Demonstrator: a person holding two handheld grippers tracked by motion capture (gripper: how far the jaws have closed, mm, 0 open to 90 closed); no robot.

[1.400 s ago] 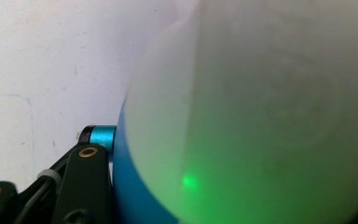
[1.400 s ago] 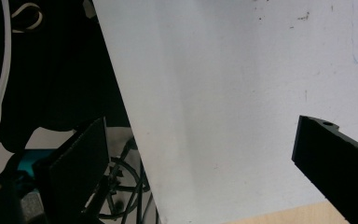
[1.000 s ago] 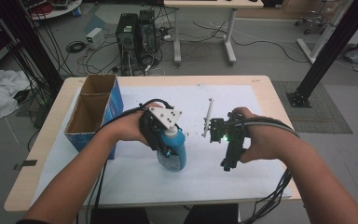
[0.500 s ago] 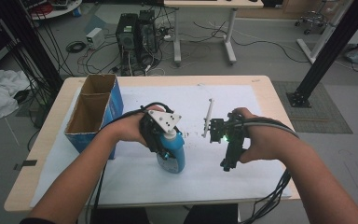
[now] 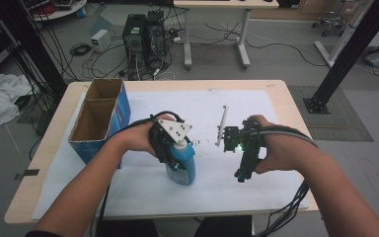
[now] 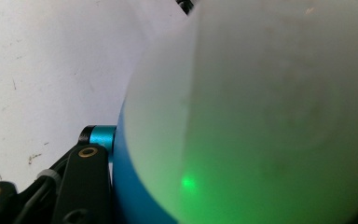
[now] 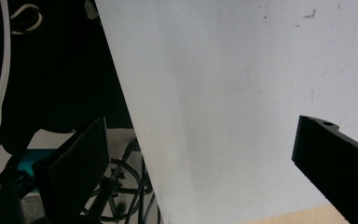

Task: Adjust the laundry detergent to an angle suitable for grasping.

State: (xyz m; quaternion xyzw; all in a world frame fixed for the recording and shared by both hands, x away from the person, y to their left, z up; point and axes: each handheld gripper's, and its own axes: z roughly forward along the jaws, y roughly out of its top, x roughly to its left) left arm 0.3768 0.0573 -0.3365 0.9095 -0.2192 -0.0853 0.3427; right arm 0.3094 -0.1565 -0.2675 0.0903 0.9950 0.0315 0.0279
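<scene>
A blue bottle (image 5: 183, 168) with a whitish upper part stands near the middle of the white paper sheet (image 5: 143, 197). My left gripper (image 5: 173, 157) is shut on it from the left. In the left gripper view the bottle (image 6: 261, 116) looms very close, with one black jaw pressed against its blue side. My right gripper (image 5: 242, 174) is held to the right of the bottle, apart from it, and points toward the table's near edge. Its jaws (image 7: 200, 154) stand wide open over the paper with nothing between them. A thin white stick (image 5: 221, 126) lies on the paper just beyond the right gripper.
An open blue cardboard box (image 5: 101, 118) stands at the table's left side. The wooden table (image 5: 276, 89) shows around the paper sheet. Cables trail from both grippers off the near edge. Computers, cables and another table stand on the floor beyond.
</scene>
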